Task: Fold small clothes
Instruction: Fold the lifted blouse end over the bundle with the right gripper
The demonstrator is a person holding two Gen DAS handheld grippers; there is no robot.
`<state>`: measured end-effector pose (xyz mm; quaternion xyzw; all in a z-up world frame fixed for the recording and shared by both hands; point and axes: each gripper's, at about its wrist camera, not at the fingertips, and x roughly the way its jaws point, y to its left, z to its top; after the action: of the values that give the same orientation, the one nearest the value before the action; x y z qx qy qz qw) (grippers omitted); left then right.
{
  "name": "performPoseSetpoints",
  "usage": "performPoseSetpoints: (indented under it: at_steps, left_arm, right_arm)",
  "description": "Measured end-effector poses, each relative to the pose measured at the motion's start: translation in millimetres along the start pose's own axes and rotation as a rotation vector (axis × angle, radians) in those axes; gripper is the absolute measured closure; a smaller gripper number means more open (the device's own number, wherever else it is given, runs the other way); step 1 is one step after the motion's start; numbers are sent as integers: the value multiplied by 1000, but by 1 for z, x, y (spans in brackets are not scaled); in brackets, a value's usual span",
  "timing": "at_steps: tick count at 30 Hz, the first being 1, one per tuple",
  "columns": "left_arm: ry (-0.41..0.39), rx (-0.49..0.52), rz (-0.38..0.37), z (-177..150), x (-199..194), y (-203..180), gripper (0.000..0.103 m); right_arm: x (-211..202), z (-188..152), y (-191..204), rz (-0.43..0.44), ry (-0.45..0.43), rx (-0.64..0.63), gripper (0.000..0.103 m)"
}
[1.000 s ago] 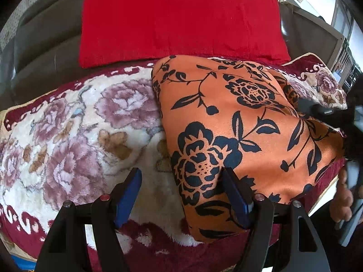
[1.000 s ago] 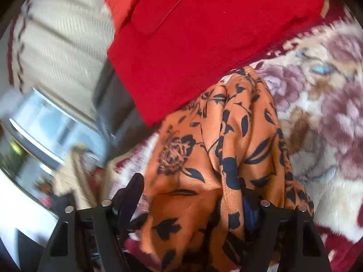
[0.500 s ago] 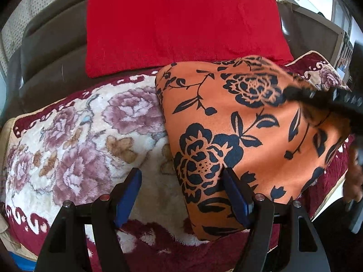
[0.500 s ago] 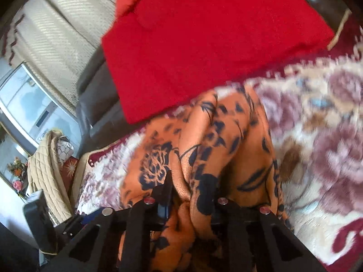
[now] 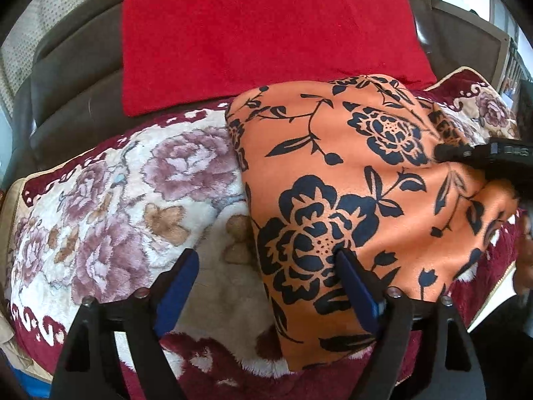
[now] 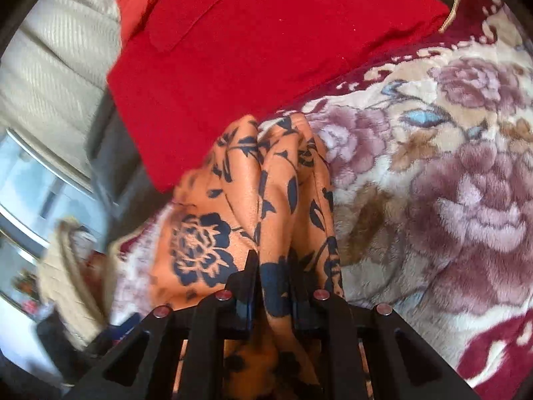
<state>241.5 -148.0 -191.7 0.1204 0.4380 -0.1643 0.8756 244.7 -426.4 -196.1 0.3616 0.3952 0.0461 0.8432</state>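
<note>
Orange flowered cloth [image 5: 359, 180] on floral blanket [image 5: 110, 200], right hand-held gripper [image 6: 273, 286] clenched on bunched edge, left hand-held gripper [image 5: 266, 286] released, jaws just widened, straddling cloth's edge, red cushion [image 5: 266, 33] behind

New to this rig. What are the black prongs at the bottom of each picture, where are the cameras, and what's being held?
There is no robot arm here. A person holds a two-finger gripper in each hand, and each one carries a fisheye camera looking forward along its fingers, so the black prongs are the gripper itself.

The left wrist view shows the left gripper open, its fingers apart; one finger lies over the orange flowered cloth, nothing is pinched. The jaws have just been opening wider.

The right wrist view shows the right gripper, whose jaws have just been closing, shut on a bunched edge of the same cloth. It also shows at the right edge of the left view.

The cloth lies on a plush flowered blanket, with a red cushion behind.
</note>
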Motion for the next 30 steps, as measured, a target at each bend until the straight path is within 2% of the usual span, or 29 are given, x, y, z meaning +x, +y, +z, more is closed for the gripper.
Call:
performPoseSetpoints:
  at_steps: [1, 4, 8, 10, 12, 13, 20, 30]
  left_arm:
    - [1, -1, -1, 0, 0, 0, 17]
    - [-2, 4, 9, 1, 0, -2, 17]
    - [-14, 28, 35, 2, 0, -8, 17]
    - [-21, 43, 45, 2, -2, -12, 17]
    - [-23, 49, 48, 3, -1, -13, 17]
    - [-21, 50, 47, 3, 0, -14, 17]
    - [-28, 38, 46, 3, 5, -8, 9]
    - [-25, 32, 38, 3, 7, -4, 8]
  right_arm:
    - [-4, -2, 1, -5, -10, -17, 82]
    - [-20, -4, 0, 15, -42, -31, 82]
    - [-39, -10, 12, 14, -107, -118, 83]
    - [-35, -13, 12, -22, -55, -144, 83]
    - [-14, -20, 7, -69, 47, -147, 83]
    - [-10, -21, 5, -78, 59, -150, 83]
    - [-9, -21, 4, -64, 64, -135, 82]
    - [-9, -17, -4, -55, 65, -125, 82]
